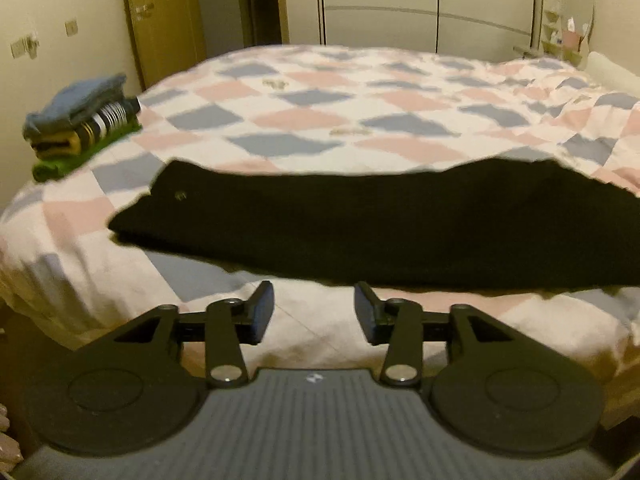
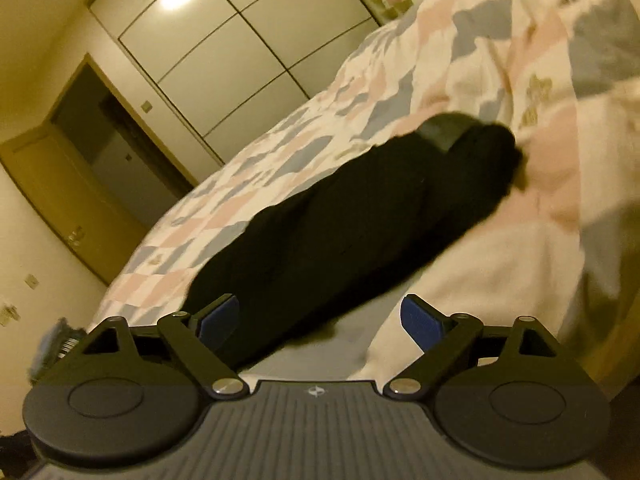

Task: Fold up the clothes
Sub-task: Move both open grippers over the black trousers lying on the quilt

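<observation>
A black garment [image 1: 360, 224] lies flat in a long folded strip across the near part of the bed. My left gripper [image 1: 314, 312] hovers open just in front of its near edge, holding nothing. In the tilted right wrist view the same black garment [image 2: 352, 216] runs diagonally away, with a grey band at its far end. My right gripper [image 2: 320, 320] is open above the garment's near end, and its left finger [image 2: 218, 320] shows against the black cloth. Neither gripper holds any fabric.
The bed carries a checked pink, blue and white quilt [image 1: 320, 100]. A stack of folded clothes [image 1: 80, 120] sits at the bed's left corner. A wardrobe [image 1: 420, 4] and a wooden door [image 1: 160, 20] stand behind the bed. A mirror shelf [image 1: 572, 20] is at far right.
</observation>
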A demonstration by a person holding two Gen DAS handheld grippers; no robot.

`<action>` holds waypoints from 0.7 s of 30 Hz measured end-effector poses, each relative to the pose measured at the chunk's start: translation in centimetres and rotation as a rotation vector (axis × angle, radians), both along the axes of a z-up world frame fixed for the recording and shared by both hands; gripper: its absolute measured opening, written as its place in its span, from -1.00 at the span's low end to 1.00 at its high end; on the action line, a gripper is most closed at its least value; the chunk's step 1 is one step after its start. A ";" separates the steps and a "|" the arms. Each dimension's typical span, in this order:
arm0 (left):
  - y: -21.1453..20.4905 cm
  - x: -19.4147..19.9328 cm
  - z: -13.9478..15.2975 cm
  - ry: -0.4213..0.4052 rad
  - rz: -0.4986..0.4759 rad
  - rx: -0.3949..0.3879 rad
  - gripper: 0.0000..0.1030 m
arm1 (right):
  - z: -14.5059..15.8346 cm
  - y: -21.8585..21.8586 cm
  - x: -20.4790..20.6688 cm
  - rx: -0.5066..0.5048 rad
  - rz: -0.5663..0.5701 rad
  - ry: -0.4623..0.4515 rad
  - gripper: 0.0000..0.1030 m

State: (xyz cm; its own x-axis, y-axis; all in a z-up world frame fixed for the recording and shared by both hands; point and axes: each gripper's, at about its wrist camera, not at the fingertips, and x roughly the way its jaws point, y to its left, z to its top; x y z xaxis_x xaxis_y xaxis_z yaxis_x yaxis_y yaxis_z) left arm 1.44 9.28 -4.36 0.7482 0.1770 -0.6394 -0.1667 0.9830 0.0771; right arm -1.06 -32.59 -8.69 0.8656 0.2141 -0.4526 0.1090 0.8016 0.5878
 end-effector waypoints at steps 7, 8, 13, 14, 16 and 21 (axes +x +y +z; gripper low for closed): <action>-1.2 -3.2 3.1 -0.080 -0.034 0.022 -0.08 | 2.4 1.5 -2.6 -0.046 0.004 -0.035 0.78; -1.3 -3.5 3.4 -0.087 -0.037 0.024 -0.07 | 2.7 1.8 -2.8 -0.057 0.004 -0.043 0.78; -1.6 -4.2 3.9 -0.099 -0.053 0.023 -0.05 | 3.9 3.4 -2.9 -0.106 0.025 -0.064 0.84; -1.6 -4.3 4.0 -0.101 -0.056 0.024 -0.05 | 4.0 3.7 -2.8 -0.114 0.033 -0.064 0.84; -1.6 -4.2 3.9 -0.097 -0.055 0.027 -0.05 | 4.0 4.2 -2.6 -0.124 0.039 -0.059 0.86; -1.2 -2.9 2.6 -0.056 -0.027 0.023 -0.04 | 3.7 5.0 -1.9 -0.143 0.051 -0.040 0.89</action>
State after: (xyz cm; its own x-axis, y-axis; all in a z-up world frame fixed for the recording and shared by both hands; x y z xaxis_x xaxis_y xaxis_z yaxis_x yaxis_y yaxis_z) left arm -1.43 8.06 -1.76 0.7875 0.1704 -0.5922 -0.1447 0.9853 0.0911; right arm -2.94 -27.59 -4.95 0.8733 0.1941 -0.4468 0.0445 0.8815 0.4700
